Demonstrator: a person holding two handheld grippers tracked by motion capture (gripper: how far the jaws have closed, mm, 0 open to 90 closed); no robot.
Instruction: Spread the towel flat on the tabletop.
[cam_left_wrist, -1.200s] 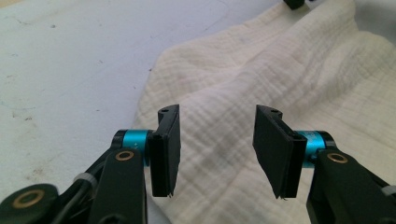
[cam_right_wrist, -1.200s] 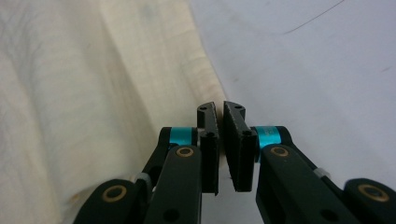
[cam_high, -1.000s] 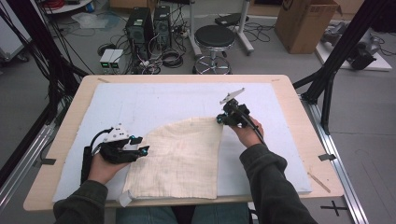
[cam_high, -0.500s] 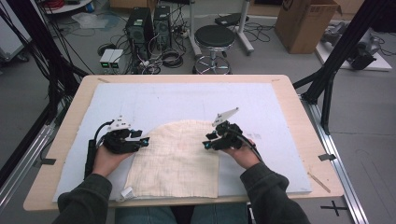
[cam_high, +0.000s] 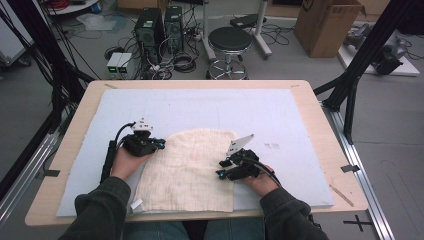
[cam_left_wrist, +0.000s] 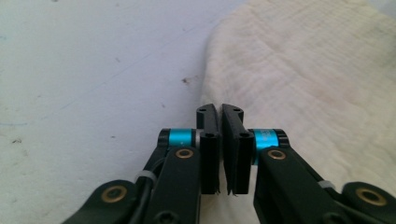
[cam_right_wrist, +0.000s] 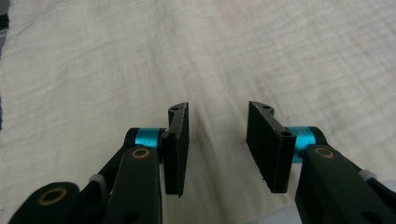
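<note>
Cables, computer towers (cam_high: 159, 27) and a stool (cam_high: 229, 40) are crowding the floor beyond a wooden tabletop (cam_high: 305, 95) padded with a pale blue mat (cam_high: 200, 107), where a cream cloth (cam_high: 192, 167) is lying folded near the front edge. From above, the left tongs (cam_high: 161, 144) are resting at the cloth's left edge; their own camera is showing them having just closed, together, with no cloth visibly between them. The right tongs (cam_right_wrist: 218, 140) are standing apart over the weave, gripping nothing.
</note>
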